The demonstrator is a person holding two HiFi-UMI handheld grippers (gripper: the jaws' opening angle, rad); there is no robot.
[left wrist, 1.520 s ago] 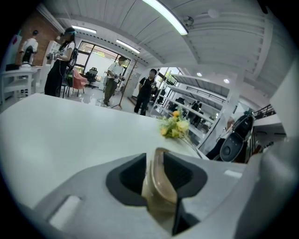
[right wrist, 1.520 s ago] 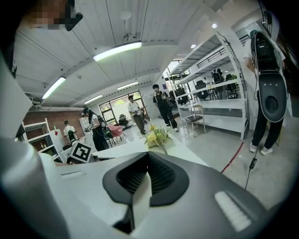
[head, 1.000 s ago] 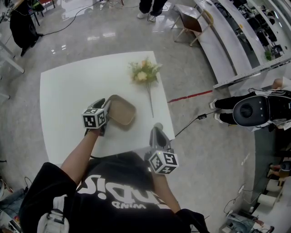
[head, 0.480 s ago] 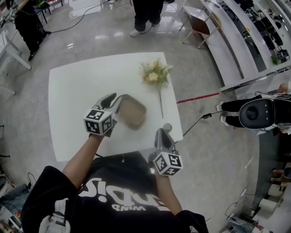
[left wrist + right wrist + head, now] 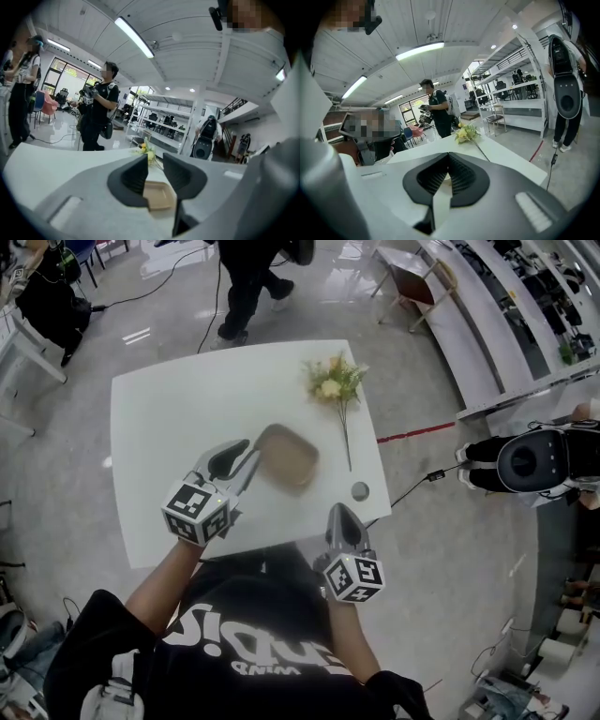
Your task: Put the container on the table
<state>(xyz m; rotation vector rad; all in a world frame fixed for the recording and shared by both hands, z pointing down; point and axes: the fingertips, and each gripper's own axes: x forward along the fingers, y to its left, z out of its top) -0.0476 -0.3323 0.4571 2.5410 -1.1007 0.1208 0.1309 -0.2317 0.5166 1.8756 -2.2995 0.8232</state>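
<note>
The tan shallow container (image 5: pixel 288 457) rests flat on the white table (image 5: pixel 169 427), right of centre. My left gripper (image 5: pixel 246 457) hovers above the table just left of it, apart from it. Its jaws have just been closing, but a gap still stands between them and they hold nothing. In the left gripper view the container (image 5: pixel 159 196) lies on the table below and beyond the left gripper (image 5: pixel 155 157). My right gripper (image 5: pixel 339 512) hangs over the table's near edge, shut and empty. In the right gripper view the right gripper (image 5: pixel 449 155) has its pads meeting at the tips.
A bunch of yellow flowers (image 5: pixel 336 381) lies at the table's far right. A small grey disc (image 5: pixel 360 490) sits near the right edge. A person (image 5: pixel 246 277) walks beyond the table. A black-and-white machine (image 5: pixel 530 463) and a cable stand on the floor at right.
My left gripper has risen and drawn back from the container's left rim, its jaws narrower. The container stays on the table. The person behind the table has walked left.
</note>
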